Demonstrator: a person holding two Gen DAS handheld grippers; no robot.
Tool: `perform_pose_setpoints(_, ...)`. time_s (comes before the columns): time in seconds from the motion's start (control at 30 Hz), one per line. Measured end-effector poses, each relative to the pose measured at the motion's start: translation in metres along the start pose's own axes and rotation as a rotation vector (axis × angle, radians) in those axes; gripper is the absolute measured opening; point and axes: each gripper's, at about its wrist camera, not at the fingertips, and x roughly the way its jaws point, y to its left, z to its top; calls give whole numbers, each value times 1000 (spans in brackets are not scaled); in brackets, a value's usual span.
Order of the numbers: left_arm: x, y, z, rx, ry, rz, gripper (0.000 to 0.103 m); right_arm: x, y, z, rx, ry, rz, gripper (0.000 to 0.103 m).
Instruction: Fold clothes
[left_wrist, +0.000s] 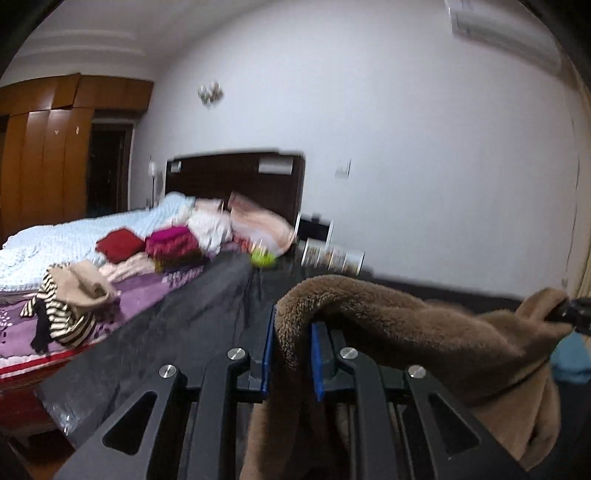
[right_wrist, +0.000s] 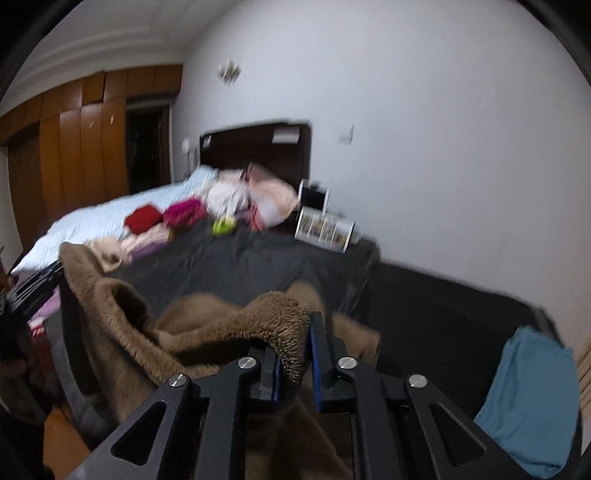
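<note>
A brown fleece garment (left_wrist: 406, 317) is held up between the two tools, above the dark grey sheet (right_wrist: 240, 266) that covers the near part of the bed (left_wrist: 55, 240). The left hand-held gripper (left_wrist: 291, 354) is clamped on one bunched edge of the fleece; the pile fills the narrow gap between its blue-edged pads, and the cloth drapes over the fingers and hangs down toward the camera. The right hand-held gripper (right_wrist: 295, 354) likewise pinches a fold of the same garment (right_wrist: 207, 325) between its pads, the jaws nearly together with fleece pressed in the gap. In the left wrist view the right tool's black tip (left_wrist: 569, 314) shows at the far right with the fleece stretched across to it; in the right wrist view the left tool (right_wrist: 33, 288) is at the far left edge, the garment rising in a flap beside it. Both tools point slightly downward toward the bed. No boxes or baskets show. A folded teal cloth (right_wrist: 532, 398) lies on the dark sheet to the right. Farther back on the bed lie a striped top (left_wrist: 62, 314), a red folded piece (left_wrist: 120, 245), a magenta one (left_wrist: 173, 245) and pale pink bedding (left_wrist: 258, 221) near the dark headboard (left_wrist: 236, 177). Both views are blurred.
</note>
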Motion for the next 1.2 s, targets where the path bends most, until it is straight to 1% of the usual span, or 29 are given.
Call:
perform_pose_setpoints(0.03, 6, 3, -6, 9, 34, 10, 20, 6, -3, -7, 6, 25, 24, 22)
perform_pose_setpoints(0.07, 13, 7, -12, 17, 65, 19, 26, 12, -8, -13, 22, 42, 55, 38)
perform_pose_setpoints(0.1, 17, 12, -16, 23, 83, 26, 41, 17, -13, -20, 40, 57, 84, 66)
perform_pose_setpoints(0.13, 22, 16, -21, 35, 101, 33, 50, 17, -17, -26, 62, 50, 97, 78)
perform_pose_setpoints(0.17, 25, 20, -25, 47, 116, 39, 67, 18, -21, -33, 83, 43, 111, 85)
perform_pose_setpoints(0.2, 26, 24, -29, 56, 118, 42, 75, 16, -24, -35, 92, 42, 130, 85)
perform_pose_setpoints(0.23, 31, 32, -34, 64, 121, 39, 77, 15, -27, -37, 102, 40, 150, 85)
perform_pose_setpoints(0.27, 31, 35, -37, 71, 128, 31, 79, 14, -30, -39, 104, 42, 173, 85)
perform_pose_setpoints(0.33, 31, 41, -40, 81, 138, 1, 79, 11, -31, -46, 92, 41, 194, 85)
perform_pose_setpoints(0.4, 29, 44, -38, 79, 140, -27, 80, 11, -28, -49, 69, 51, 196, 85)
perform_pose_setpoints(0.43, 29, 44, -37, 78, 142, -46, 80, 10, -27, -50, 65, 53, 202, 85)
perform_pose_setpoints(0.5, 33, 41, -32, 90, 158, -129, 81, 9, -26, -43, 70, 54, 220, 85)
perform_pose_setpoints(0.57, 39, 33, -29, 118, 165, -192, 81, 6, -26, -43, 77, 45, 230, 85)
perform_pose_setpoints(0.6, 43, 29, -28, 131, 169, -221, 77, 4, -27, -42, 77, 38, 242, 85)
perform_pose_setpoints(0.63, 48, 26, -28, 132, 182, -236, 67, 2, -28, -42, 78, 32, 255, 85)
perform_pose_setpoints(0.67, 53, 24, -26, 117, 208, -257, 25, 0, -30, -41, 81, 20, 279, 85)
perform_pose_setpoints(0.7, 58, 27, -25, 81, 225, -253, 11, -3, -31, -41, 88, 9, 304, 85)
perform_pose_setpoints(0.77, 55, 38, -17, -1, 204, -211, 11, -11, -36, -41, 104, -18, 361, 85)
perform_pose_setpoints(0.8, 51, 47, -12, -40, 177, -198, 11, -17, -39, -43, 110, -32, 379, 85)
perform_pose_setpoints(0.87, 32, 73, 4, -138, 87, -152, 11, -28, -46, -47, 115, -54, 408, 85)
perform_pose_setpoints(0.93, 12, 91, 16, -186, 9, -112, 11, -35, -52, -52, 109, -62, 416, 85)
perform_pose_setpoints(1.0, -7, 100, 31, -195, -51, -79, 11, -35, -55, -58, 95, -46, 399, 85)
perform_pose_setpoints(1.07, -17, 100, 40, -178, -77, -57, 11, -29, -53, -64, 90, -18, 368, 85)
perform_pose_setpoints(1.2, -20, 98, 42, -167, -81, -40, 11, -12, -46, -68, 91, 19, 336, 85)
